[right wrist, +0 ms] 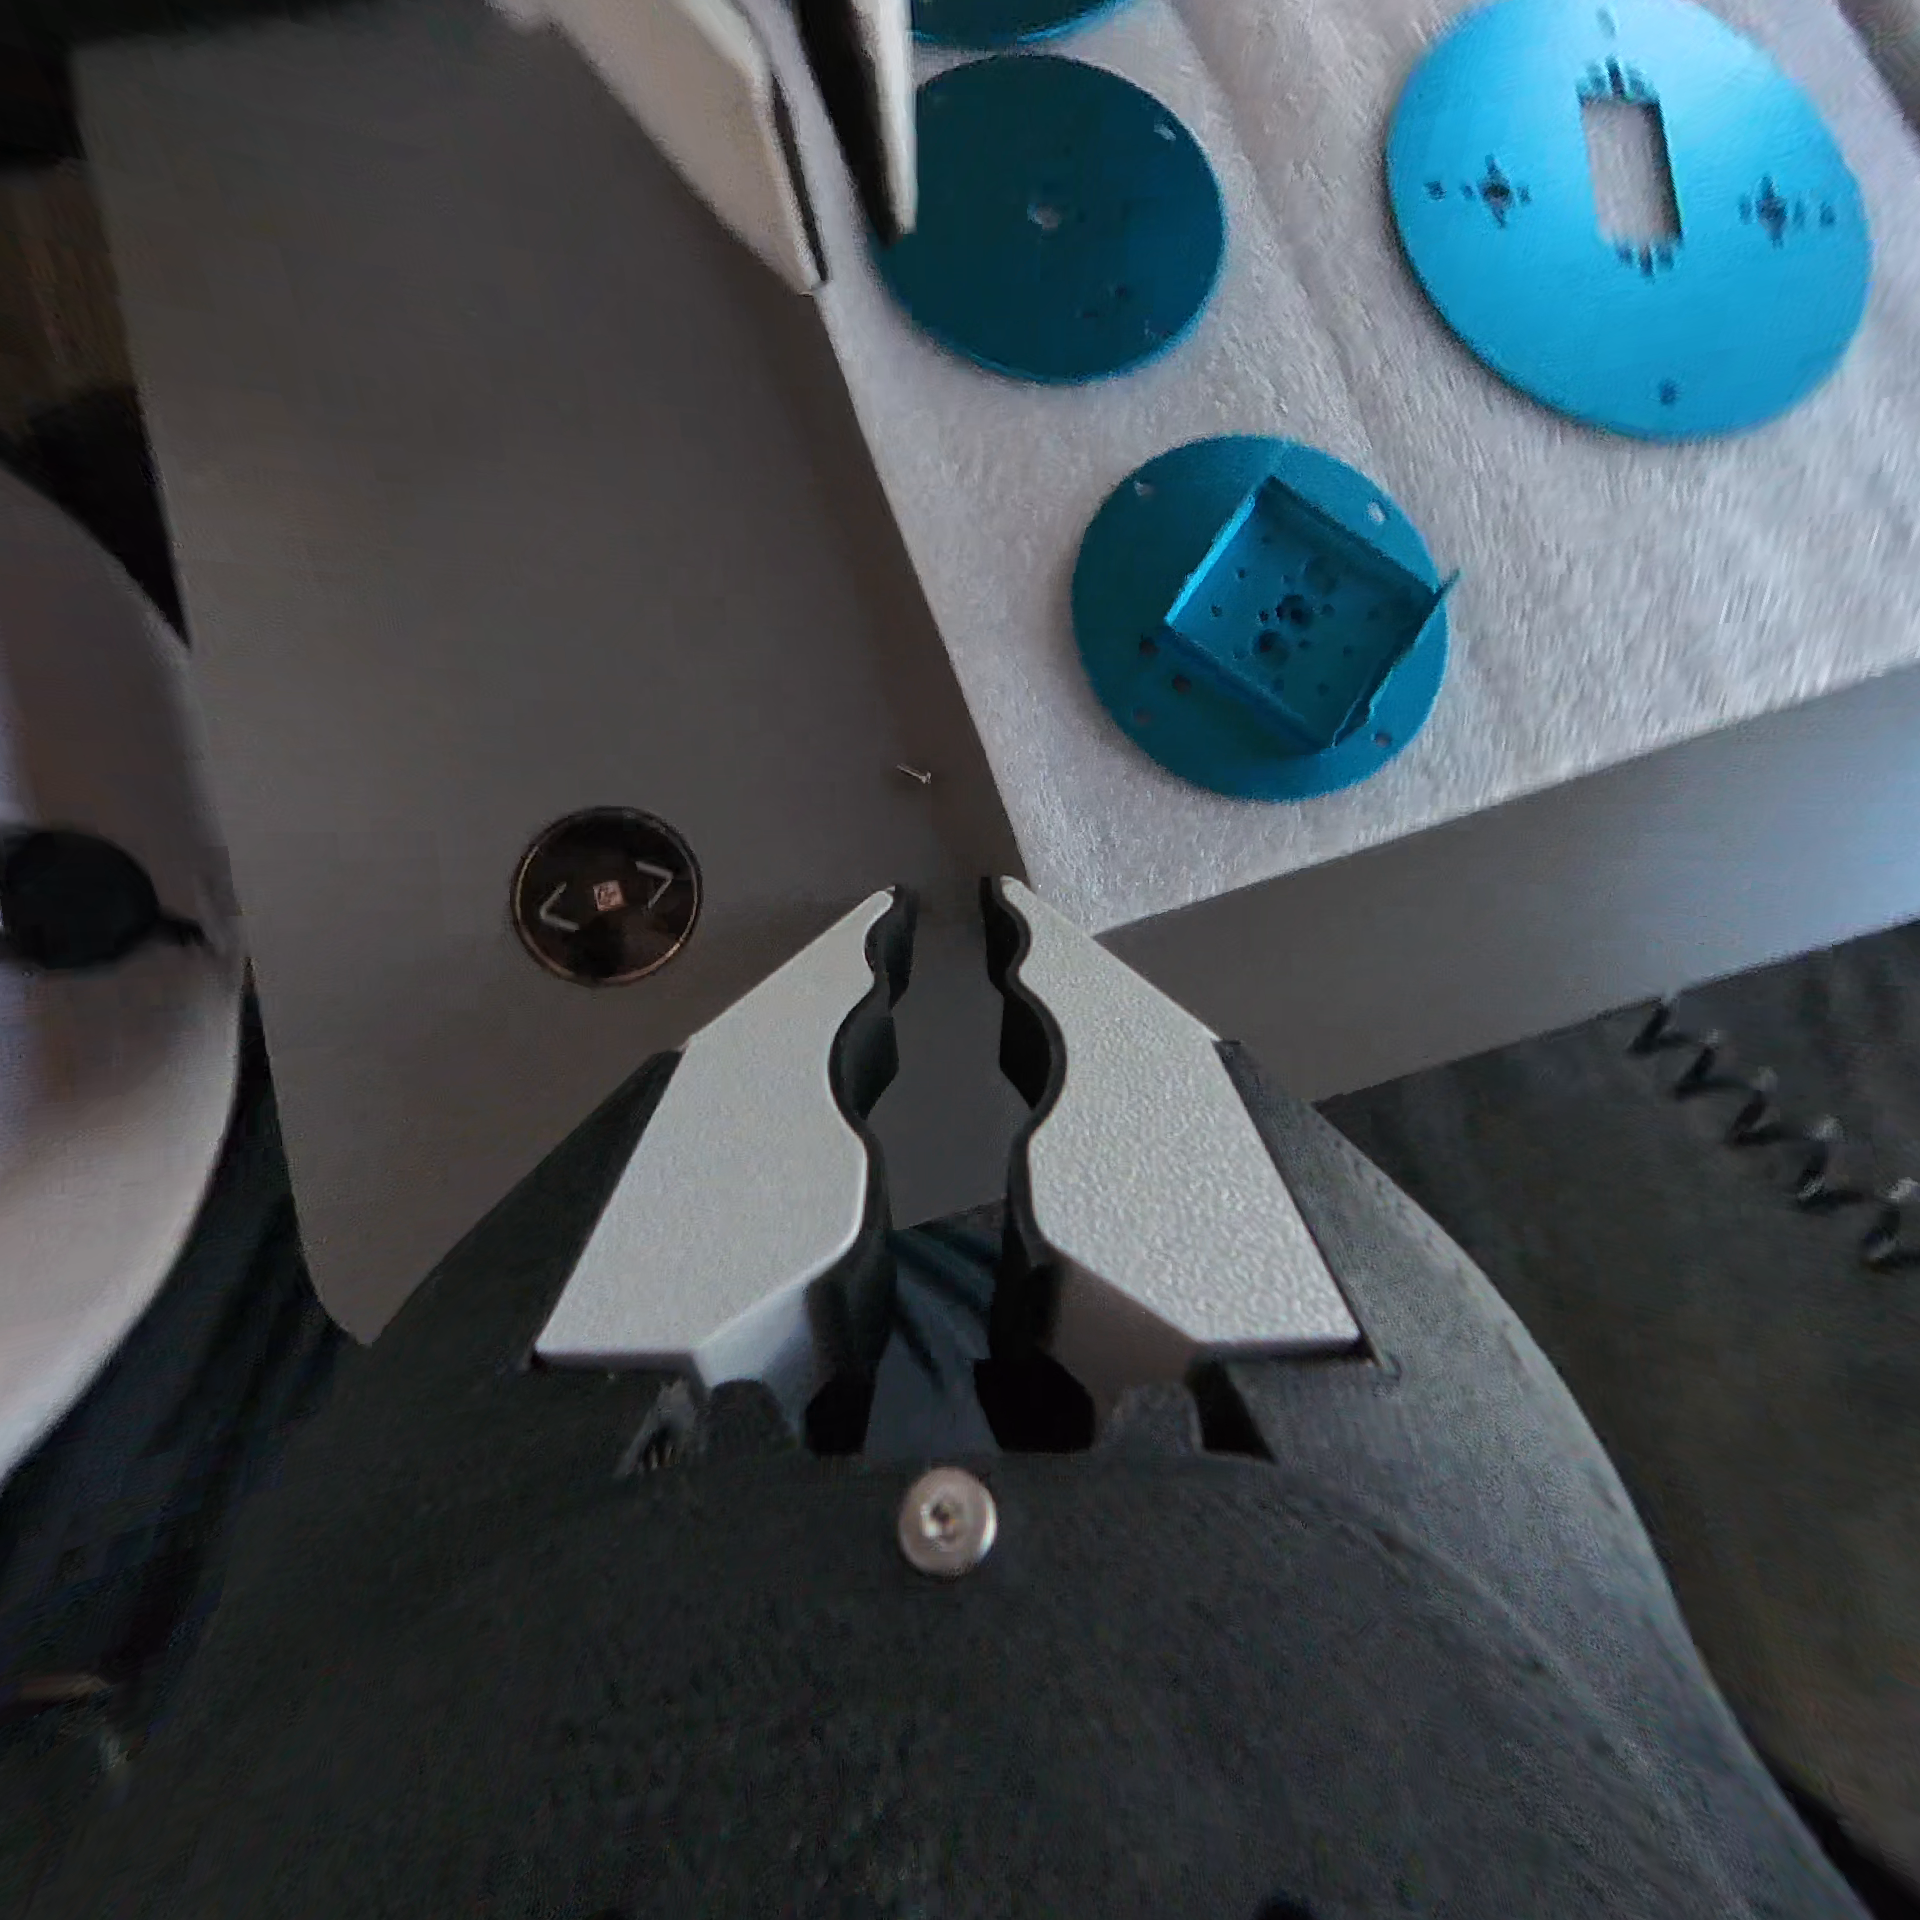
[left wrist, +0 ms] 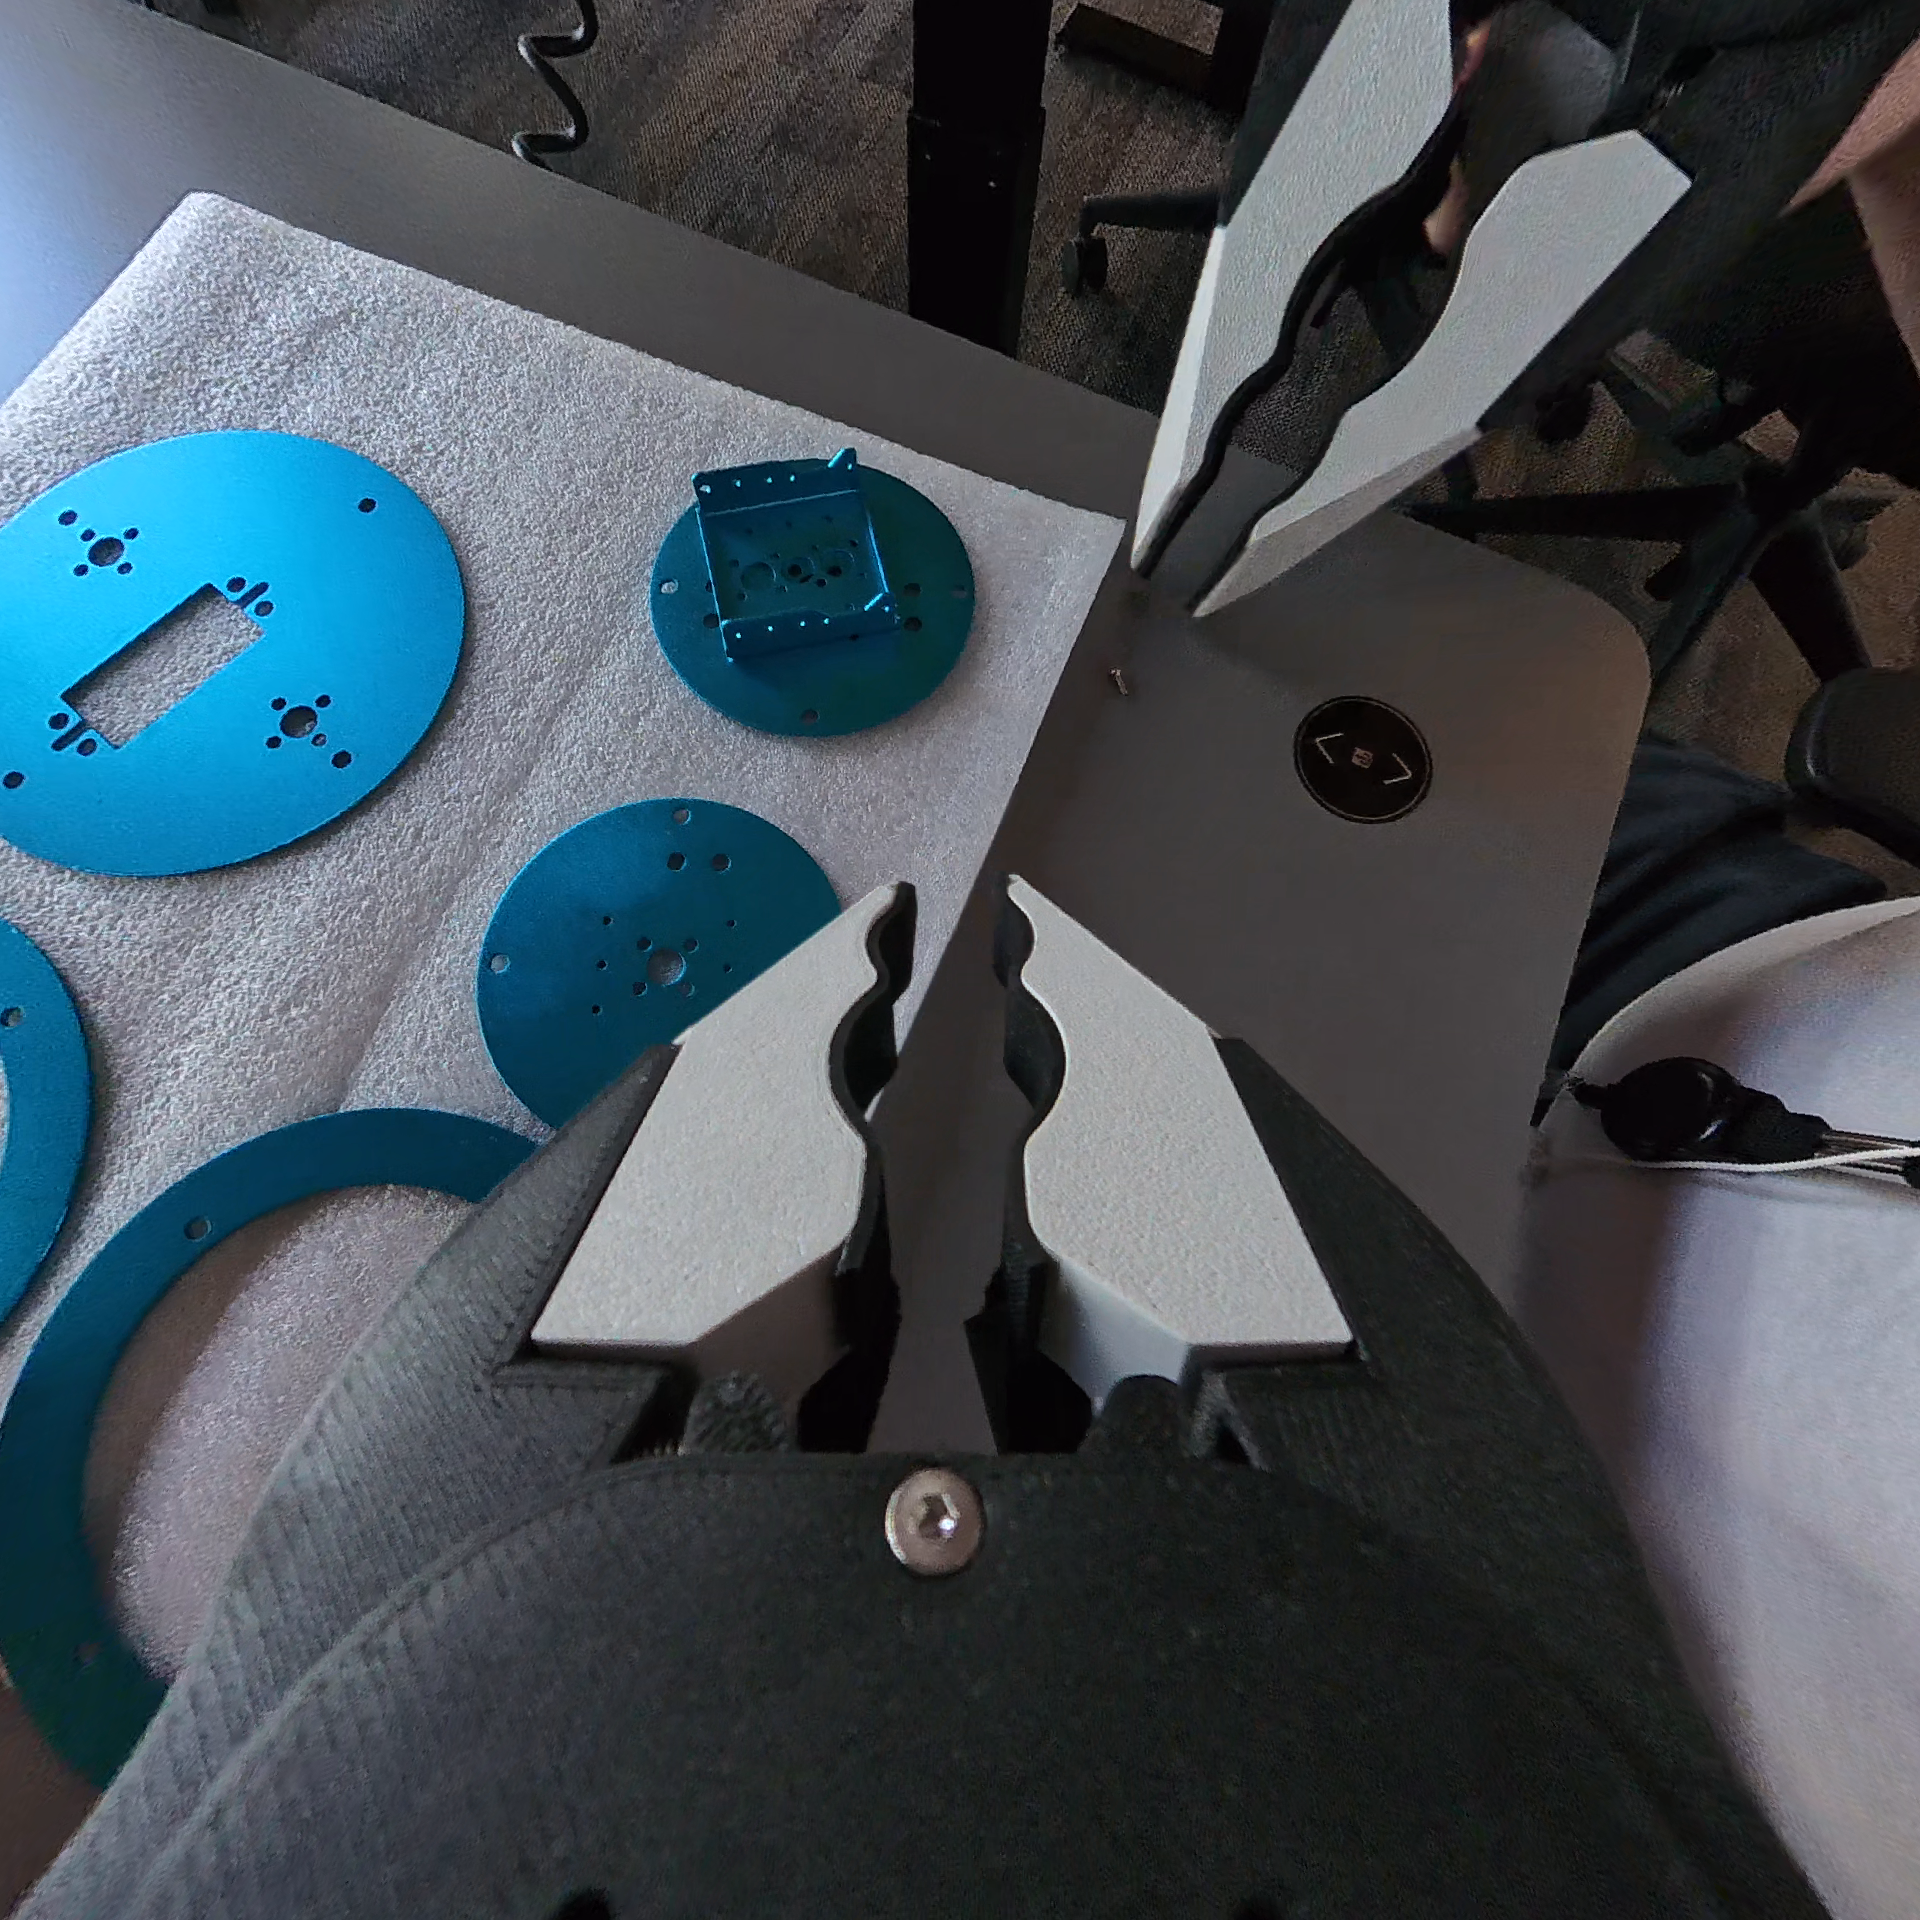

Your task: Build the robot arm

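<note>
My left gripper (left wrist: 958, 894) is slightly open and empty, hovering over the edge of a white foam sheet (left wrist: 520, 364) beside a small blue disc (left wrist: 655, 956). My right gripper (right wrist: 945, 896) is slightly open and empty, tips close to the grey table (right wrist: 468, 520) at the foam's corner; it also shows in the left wrist view (left wrist: 1172, 587). A tiny screw (left wrist: 1120, 681) lies on the table just ahead of it (right wrist: 914, 774). Nearby, a blue square bracket (left wrist: 795, 566) sits on another small disc (left wrist: 831, 696).
On the foam also lie a large blue disc with a rectangular cut-out (left wrist: 218, 655) and a blue ring (left wrist: 125, 1351). A black round inset (left wrist: 1361, 758) sits in the table. A person in white (left wrist: 1714, 1455) is at the table's edge. Office chairs stand beyond. The left gripper's tips are roughly 11 cm from the right gripper's. The small blue disc (left wrist: 655, 956) lies around 6 cm away from my left fingertips. The right tips stand about 8 cm off the blue square bracket (left wrist: 795, 566). Look for it in the right wrist view (right wrist: 1302, 617) too.
</note>
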